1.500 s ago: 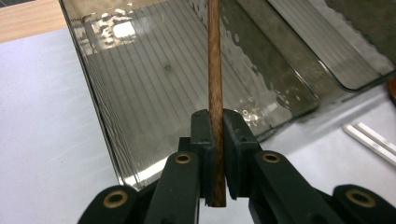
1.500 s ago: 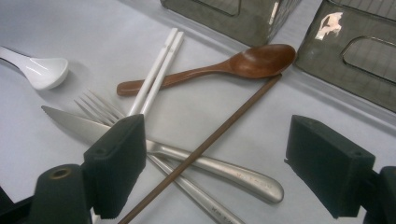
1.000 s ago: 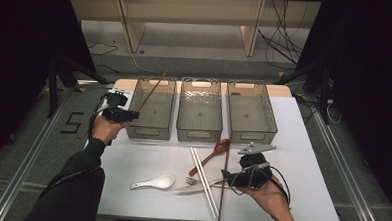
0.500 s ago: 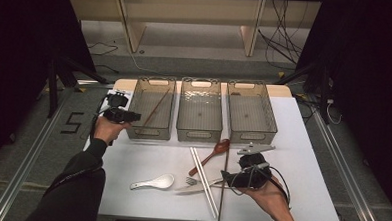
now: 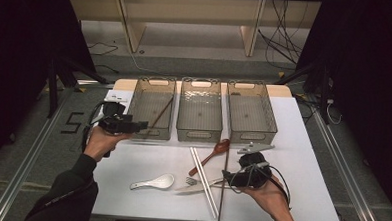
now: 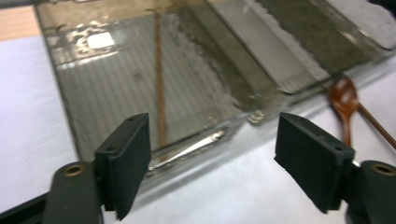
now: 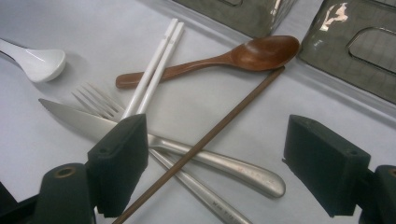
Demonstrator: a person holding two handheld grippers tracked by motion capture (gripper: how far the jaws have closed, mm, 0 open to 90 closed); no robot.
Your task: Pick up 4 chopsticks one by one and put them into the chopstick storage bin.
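Brown chopstick (image 5: pixel 160 115) lies slanted inside the leftmost bin (image 5: pixel 150 130), free of the left gripper (image 5: pixel 142 124), whose jaws have just been opening and now stand wide apart with nothing between them. That gripper hovers at the bin's near left corner, close to the left edge of the surface (image 5: pixel 132 158); in the left gripper view the chopstick (image 6: pixel 160 84) runs up the bin's floor beyond the jaws.

Near the front edge, the right gripper (image 5: pixel 224 176) is also open and holds nothing. In the right gripper view its jaws straddle a second brown chopstick (image 7: pixel 205 140), which crosses over the handles of a knife (image 7: pixel 187 151) and a fork (image 7: pixel 105 107). Just beyond these, a pair of white chopsticks (image 7: pixel 154 70) lies across the handle of a wooden spoon (image 7: pixel 252 52). A white soup spoon (image 5: pixel 153 182) rests farther toward the left edge.

Two more bins, the middle bin (image 5: pixel 198 135) and the right bin (image 5: pixel 251 135), stand in a row along the far edge.
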